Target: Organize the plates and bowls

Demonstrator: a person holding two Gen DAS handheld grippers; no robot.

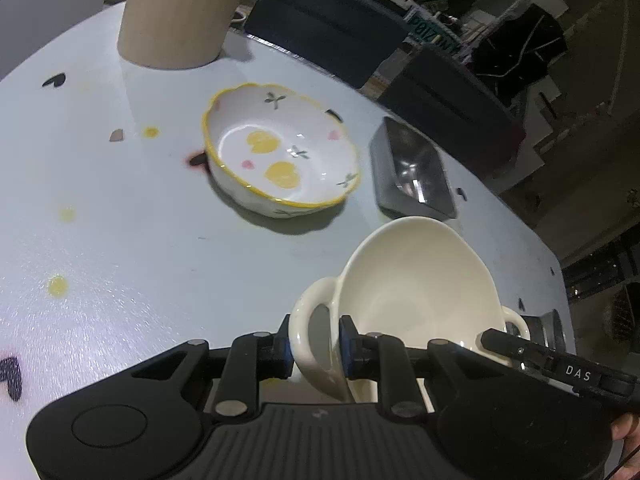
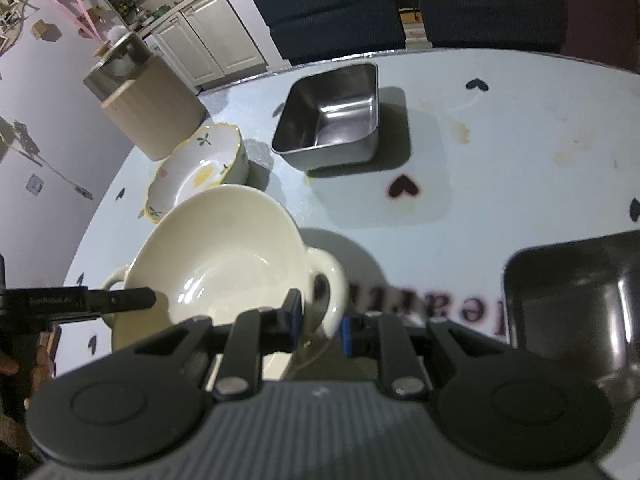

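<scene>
A cream bowl with two loop handles is held between both grippers, slightly tilted, above the pale table. My left gripper is shut on its left handle. My right gripper is shut on the other handle of the same cream bowl. Each view shows a finger of the opposite gripper at the far handle. A flowered bowl with a yellow rim stands empty on the table behind; the flowered bowl also shows in the right wrist view.
An empty square steel container stands past the cream bowl, and a second steel container sits at the near right. A round wooden block stands at the table's far side. Dark chairs line the far edge.
</scene>
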